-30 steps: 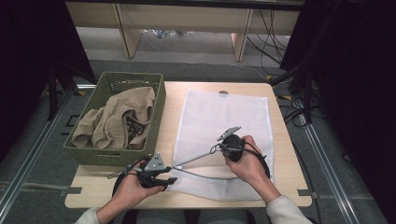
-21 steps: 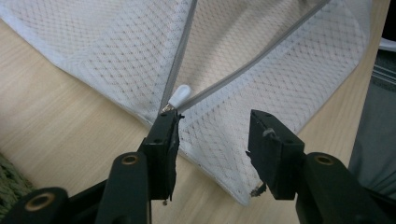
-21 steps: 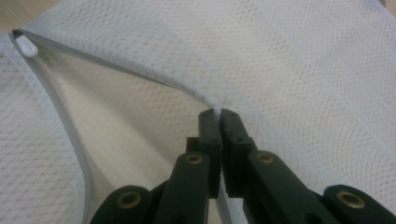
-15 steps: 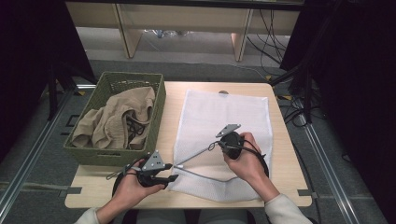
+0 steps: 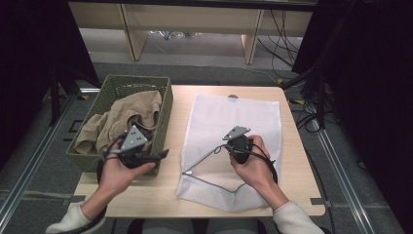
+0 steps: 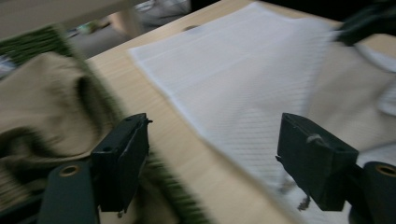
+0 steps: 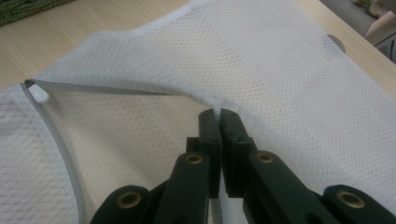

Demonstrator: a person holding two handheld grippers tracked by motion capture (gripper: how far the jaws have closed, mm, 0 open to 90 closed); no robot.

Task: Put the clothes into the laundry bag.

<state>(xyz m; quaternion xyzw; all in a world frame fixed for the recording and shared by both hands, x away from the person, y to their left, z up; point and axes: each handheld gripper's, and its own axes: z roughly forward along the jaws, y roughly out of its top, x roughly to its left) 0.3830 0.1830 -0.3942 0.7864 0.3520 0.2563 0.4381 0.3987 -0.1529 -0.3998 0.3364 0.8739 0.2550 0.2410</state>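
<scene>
Left tongs [image 5: 163,154] wide apart, nothing between the jaws, just opened from a narrower gap. Up off the bench [image 5: 160,195] front edge and over to the basket's [image 5: 168,105] near right corner, where a second ago low beside the bag's [image 5: 253,117] near left corner. In the left gripper view, jaws spread to either side, pointing across the basket rim and bare bench toward the bag; picture blurred.

Right tongs [image 7: 219,116] clamped tight on the bag's upper mesh layer beside the zip [image 7: 60,140], same place and same pinch as a second ago. Layer lifted into a ridge running left to the white zip pull [image 7: 39,95], mouth of the bag gaping below it. Right hand [image 5: 253,163] over the bag's near half, much as before.

Bag flat on the right part of the bench, white mesh, far edge close to the bench's far side, near edge rumpled under the right wrist. Unmoved but for the raised flap.

Basket green, on the bench's left end, partly overhanging it. Tan cloth [image 5: 122,117] heaped inside, spilling toward the near left rim, unchanged. Left hand [image 5: 117,170] and tongs now across the basket's near wall, covering part of the cloth from above.

Cables on the floor right of the bench, shelf legs beyond the far edge.
</scene>
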